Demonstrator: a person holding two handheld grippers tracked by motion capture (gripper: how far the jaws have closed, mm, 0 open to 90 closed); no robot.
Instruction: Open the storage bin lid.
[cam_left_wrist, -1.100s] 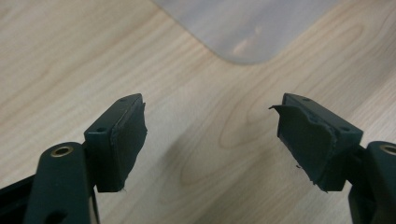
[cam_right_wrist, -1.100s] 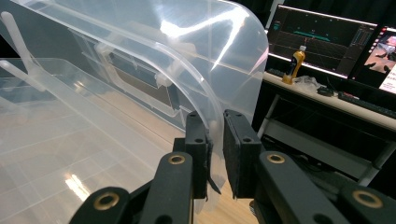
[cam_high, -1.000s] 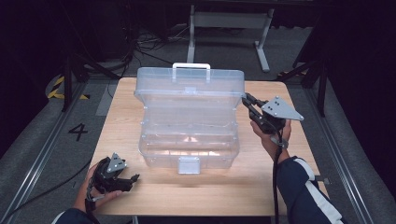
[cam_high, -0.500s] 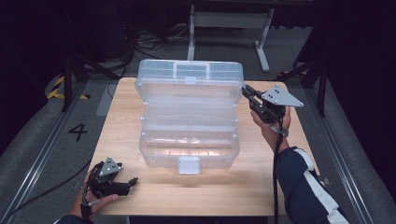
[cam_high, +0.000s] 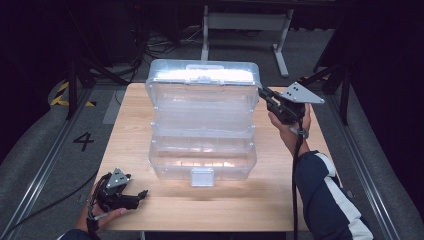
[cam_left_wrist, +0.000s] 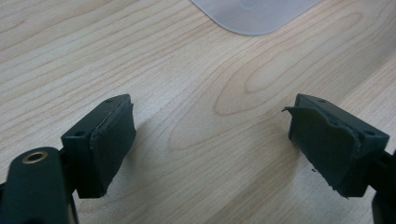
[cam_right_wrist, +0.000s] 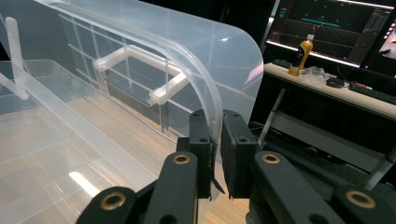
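Table: light wood, carrying a clear plastic storage box.
Storage box: sat at the table's centre, its latch facing 6 o'clock.
Lid: raised toward 12 o'clock, hinged open and near upright, its handle on the outer face.
Right gripper: at 2 o'clock from the box, jaws closed on the lid's rim at its right corner; the rim sat pinched between the pads.
Left gripper: rested at 7 o'clock on the table, jaws spread wide, holding nothing.
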